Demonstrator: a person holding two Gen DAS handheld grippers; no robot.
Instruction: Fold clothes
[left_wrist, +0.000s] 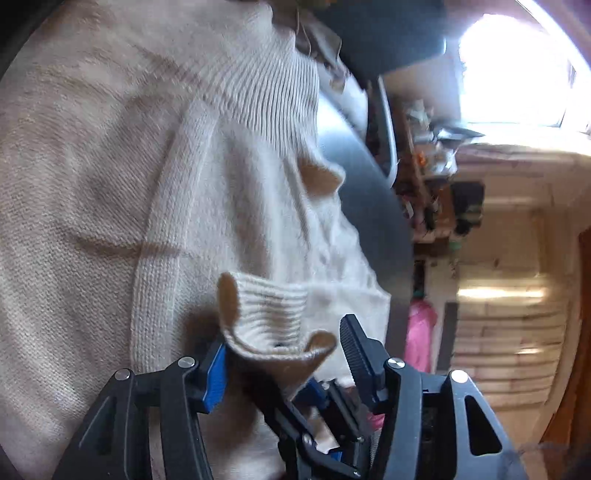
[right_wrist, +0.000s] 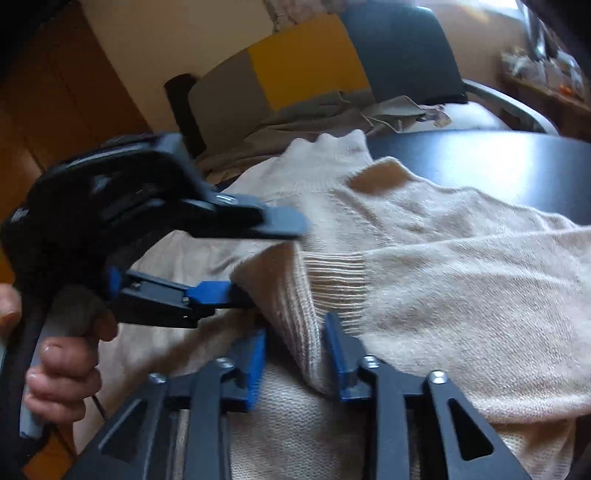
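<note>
Hidden: your left gripper (left_wrist: 284, 343) hides its left fingertip under the sweater (left_wrist: 110, 166) cuff (left_wrist: 266, 314).
Left jaws: wide, cuff loose between them.
Right gripper (right_wrist: 295, 350): your jaws parted, sleeve fold (right_wrist: 295, 295) between, grip unclear.
Bench (right_wrist: 498, 166): dark, beneath the sweater.

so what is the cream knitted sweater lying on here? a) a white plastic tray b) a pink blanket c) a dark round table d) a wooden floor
c: the cream knitted sweater is spread over a dark round table, whose bare curved top shows beyond the garment's edge.
</note>
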